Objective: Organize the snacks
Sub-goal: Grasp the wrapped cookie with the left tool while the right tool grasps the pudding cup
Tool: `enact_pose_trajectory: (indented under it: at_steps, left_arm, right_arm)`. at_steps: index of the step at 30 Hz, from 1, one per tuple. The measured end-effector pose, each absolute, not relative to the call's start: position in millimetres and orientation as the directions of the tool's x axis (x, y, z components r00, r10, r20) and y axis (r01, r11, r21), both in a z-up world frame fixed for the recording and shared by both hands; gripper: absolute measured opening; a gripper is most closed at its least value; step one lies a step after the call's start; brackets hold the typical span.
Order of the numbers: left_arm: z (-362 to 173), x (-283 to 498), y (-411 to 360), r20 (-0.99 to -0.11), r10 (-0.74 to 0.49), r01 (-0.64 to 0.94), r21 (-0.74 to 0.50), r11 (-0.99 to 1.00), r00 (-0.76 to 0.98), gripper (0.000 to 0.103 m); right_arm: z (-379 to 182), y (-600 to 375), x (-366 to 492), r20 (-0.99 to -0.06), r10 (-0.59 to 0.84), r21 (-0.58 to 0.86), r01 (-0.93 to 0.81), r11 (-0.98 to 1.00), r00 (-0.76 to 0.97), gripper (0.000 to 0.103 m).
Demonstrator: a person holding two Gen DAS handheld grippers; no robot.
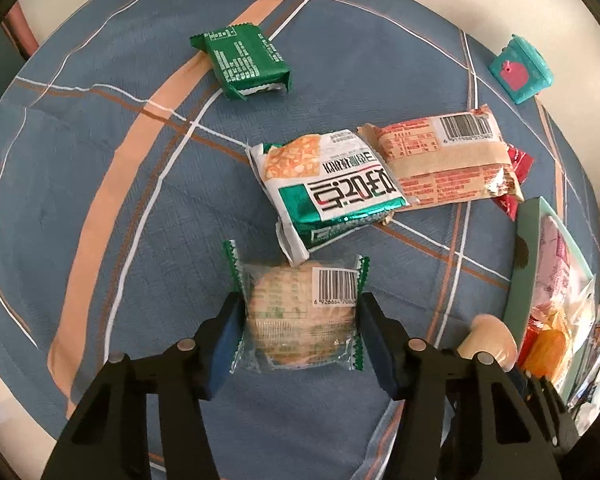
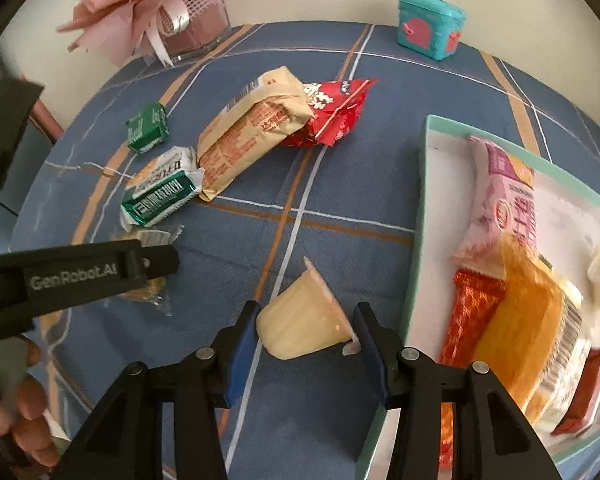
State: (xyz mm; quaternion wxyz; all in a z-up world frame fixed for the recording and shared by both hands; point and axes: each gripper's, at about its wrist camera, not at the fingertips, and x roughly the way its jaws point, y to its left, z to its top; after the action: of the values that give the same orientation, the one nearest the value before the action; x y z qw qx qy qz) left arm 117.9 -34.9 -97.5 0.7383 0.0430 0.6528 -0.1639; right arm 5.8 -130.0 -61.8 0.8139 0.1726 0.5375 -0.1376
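left gripper (image 2: 80, 270): "GenRobot.AI" | clear cracker packet (image 1: 300, 316): barcode digits "6 926664 7000", cut off

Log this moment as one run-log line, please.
left gripper: around clear-wrapped cracker pack | right gripper: around jelly cup | box: partly filled

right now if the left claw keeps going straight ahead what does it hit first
The clear-wrapped biscuit pack already sitting between the left claw fingers. Just past it lies the green-and-white snack pack, probably next, though depth is hard to judge.
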Motion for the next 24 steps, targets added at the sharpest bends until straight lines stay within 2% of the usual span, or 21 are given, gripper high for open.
enact_pose_trajectory:
  at_steps: [3,7,15,24]
  left_arm:
    - [-93.8,109.8,-34.5,-0.973,-0.212,0.293,-0.178,0.939,0.089,0.057]
    - [-87.5,96.1,-36.3,-0.965,-0.246,0.290,-0.212,0.933,0.088,0.056]
    - [-63.4,74.6,-36.0,-0.956,-0.263,0.312,-0.211,0.926,0.133,0.056]
    - [-73.2,71.5,-15.0,-0.960,-0.247,0.263,-0.207,0.942,0.132,0.056]
  right_arm:
    - [-53.1,-134.2,-4.7,-0.914,-0.018,0.171,0.428,0.887,0.404,0.049]
    - [-43.9,-142.0,-19.5,-0.907,0.002,0.216,0.460,0.861,0.422,0.032]
    - [-40.1,-151.6,-34.6,-0.887,0.060,0.297,0.467,0.833,0.457,0.032]
    - [-54.8,-145.2,-30.5,-0.907,0.110,0.301,0.445,0.843,0.407,0.033]
